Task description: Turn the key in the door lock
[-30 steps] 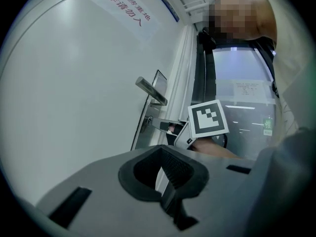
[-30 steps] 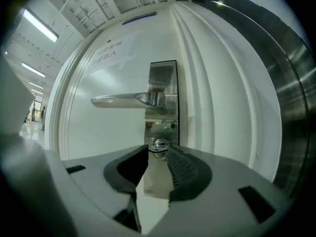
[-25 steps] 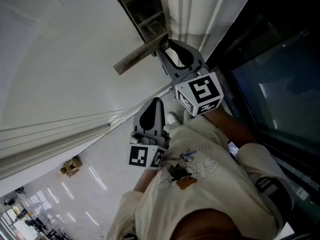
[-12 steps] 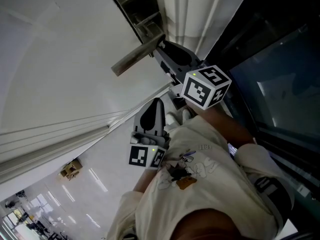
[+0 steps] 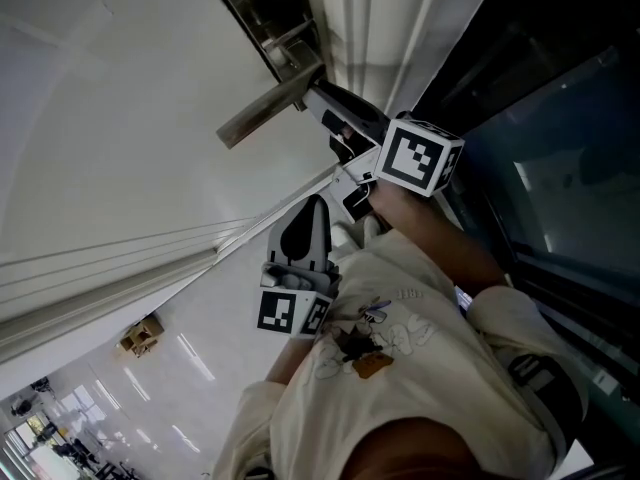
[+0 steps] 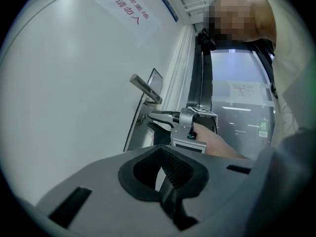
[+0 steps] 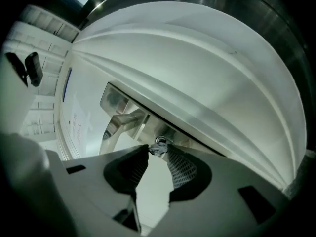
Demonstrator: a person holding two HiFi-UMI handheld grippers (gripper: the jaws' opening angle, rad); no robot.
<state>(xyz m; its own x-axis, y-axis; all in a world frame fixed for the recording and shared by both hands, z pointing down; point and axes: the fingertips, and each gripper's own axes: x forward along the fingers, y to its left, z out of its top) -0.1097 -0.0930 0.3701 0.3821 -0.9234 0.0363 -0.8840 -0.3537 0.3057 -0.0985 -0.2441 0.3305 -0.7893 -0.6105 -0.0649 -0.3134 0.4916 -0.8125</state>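
Metal key [image 7: 155, 149], likely light, rigid and slick, is pinched at its head by the right hand-held gripper [image 7: 157, 153]; the left hand-held gripper [image 6: 161, 149] is closed on nothing.

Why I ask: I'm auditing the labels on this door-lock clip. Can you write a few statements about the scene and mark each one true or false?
1. The right gripper has its jaws closed on the key in the door. True.
2. The left gripper grips the door handle. False: it is held away from the door, jaws together, with nothing between them.
3. In the left gripper view, the door handle is above the right gripper. True.
4. The door is black. False: it is white.
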